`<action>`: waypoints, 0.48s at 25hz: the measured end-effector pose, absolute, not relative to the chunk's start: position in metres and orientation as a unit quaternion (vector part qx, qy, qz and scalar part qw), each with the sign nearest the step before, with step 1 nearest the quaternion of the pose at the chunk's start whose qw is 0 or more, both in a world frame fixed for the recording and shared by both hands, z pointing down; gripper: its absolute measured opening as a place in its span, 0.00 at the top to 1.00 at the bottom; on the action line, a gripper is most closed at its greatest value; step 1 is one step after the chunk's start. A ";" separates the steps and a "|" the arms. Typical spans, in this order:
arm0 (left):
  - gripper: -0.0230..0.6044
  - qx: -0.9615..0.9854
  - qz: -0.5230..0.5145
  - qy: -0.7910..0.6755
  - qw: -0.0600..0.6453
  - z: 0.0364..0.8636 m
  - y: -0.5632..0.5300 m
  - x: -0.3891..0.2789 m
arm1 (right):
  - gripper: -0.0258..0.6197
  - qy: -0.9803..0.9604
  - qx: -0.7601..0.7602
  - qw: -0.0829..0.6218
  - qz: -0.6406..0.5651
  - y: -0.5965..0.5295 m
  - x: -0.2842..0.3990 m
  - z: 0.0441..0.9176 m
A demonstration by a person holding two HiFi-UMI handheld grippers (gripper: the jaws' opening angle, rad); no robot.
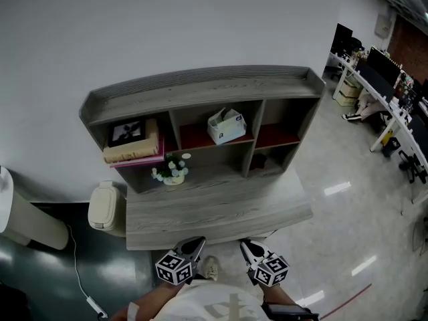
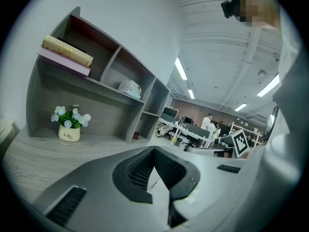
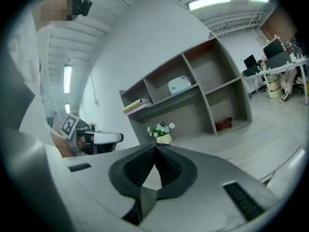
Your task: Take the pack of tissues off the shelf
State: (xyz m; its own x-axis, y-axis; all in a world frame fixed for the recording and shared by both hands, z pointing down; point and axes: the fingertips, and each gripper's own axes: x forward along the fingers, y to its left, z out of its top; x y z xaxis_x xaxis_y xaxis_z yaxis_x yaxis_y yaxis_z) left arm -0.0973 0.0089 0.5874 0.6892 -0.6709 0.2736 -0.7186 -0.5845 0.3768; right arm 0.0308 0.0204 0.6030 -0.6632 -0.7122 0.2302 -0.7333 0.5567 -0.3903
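Our left gripper (image 1: 195,243) and right gripper (image 1: 246,246) sit lowest in the head view, side by side just short of the near edge of the desk (image 1: 221,209), both pointing toward it. In each gripper view we see the jaws closed tip to tip, with nothing between them. A shoe (image 1: 211,267) shows on the floor between the two grippers.

At the back of the desk, against the white wall, stands the grey wooden shelf (image 1: 200,85). The pack of tissues (image 1: 226,126), white, stands in the middle compartment of its upper row on a red board, well apart from both grippers.

In the upper left compartment a thick tan book (image 1: 132,150) lies flat on a pink one, and a dark framed picture (image 1: 127,132) leans behind them. Below that, in the wide lower opening, a small pot of white flowers (image 1: 172,172) stands on the desk surface. The lower right compartment holds a small reddish thing (image 3: 223,124); we cannot tell what it is.

Left of the desk, on the floor, we see a cream lidded bin (image 1: 105,206). Far to the right are office workstations (image 1: 384,79) with dark monitors.
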 end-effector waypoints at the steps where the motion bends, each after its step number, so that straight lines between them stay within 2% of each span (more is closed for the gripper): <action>1: 0.94 0.889 0.051 -0.390 0.235 0.588 0.003 -0.097 | 0.95 -0.881 0.411 0.024 0.232 0.015 0.031 0.604; 12: 0.94 0.892 0.047 -0.382 0.238 0.596 -0.057 -0.095 | 0.95 -0.878 0.419 0.039 0.229 -0.037 0.034 0.608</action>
